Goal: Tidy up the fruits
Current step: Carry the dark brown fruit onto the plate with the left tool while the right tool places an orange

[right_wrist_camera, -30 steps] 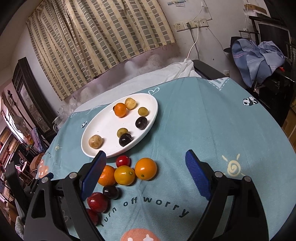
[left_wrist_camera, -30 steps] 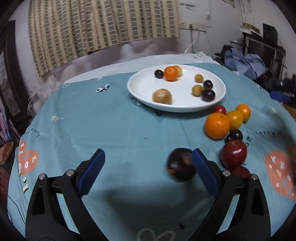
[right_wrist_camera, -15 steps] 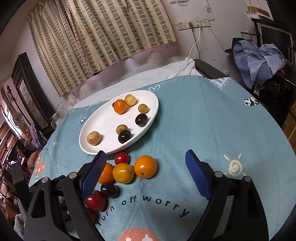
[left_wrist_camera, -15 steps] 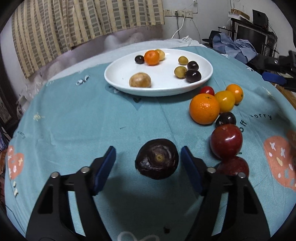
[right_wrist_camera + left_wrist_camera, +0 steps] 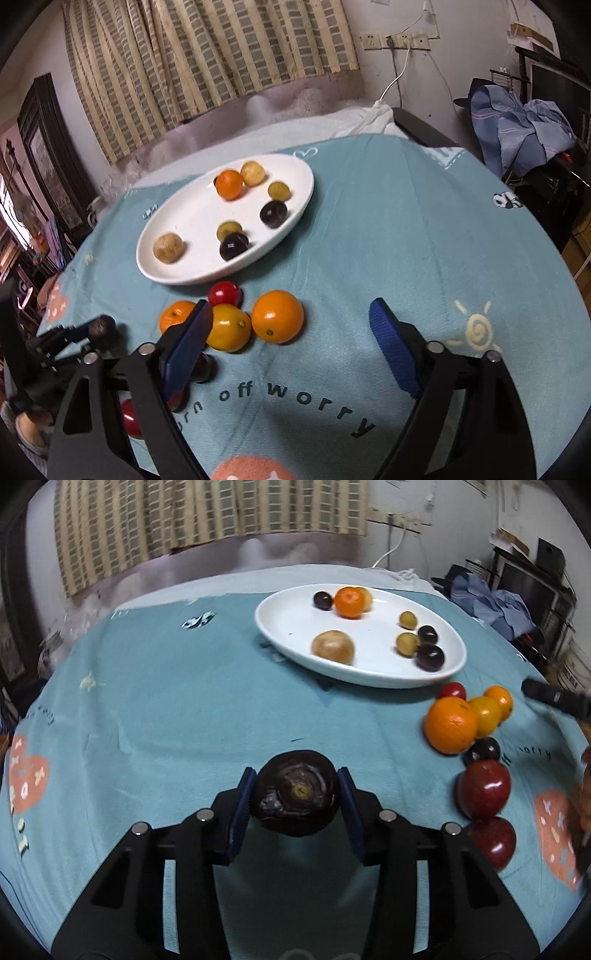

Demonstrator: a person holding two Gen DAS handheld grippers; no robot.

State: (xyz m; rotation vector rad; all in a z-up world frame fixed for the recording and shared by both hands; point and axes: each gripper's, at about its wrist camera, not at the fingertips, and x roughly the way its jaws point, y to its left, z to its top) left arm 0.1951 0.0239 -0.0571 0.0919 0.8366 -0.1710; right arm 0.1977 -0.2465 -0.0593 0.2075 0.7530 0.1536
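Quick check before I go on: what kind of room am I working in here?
Probably a lived-in home room: a round table under a printed teal tablecloth, striped curtains on the wall, and clothes heaped on furniture beside it.

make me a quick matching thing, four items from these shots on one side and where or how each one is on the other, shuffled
Items:
1. dark purple fruit
2. tan round fruit
3. small red fruit
4. right tool

States:
a. open, holding nothing
b. on the white plate
c. clamped between the left tool's blue pads
d. on the tablecloth just off the plate's rim

Pairs: 1-c, 2-b, 3-d, 4-a
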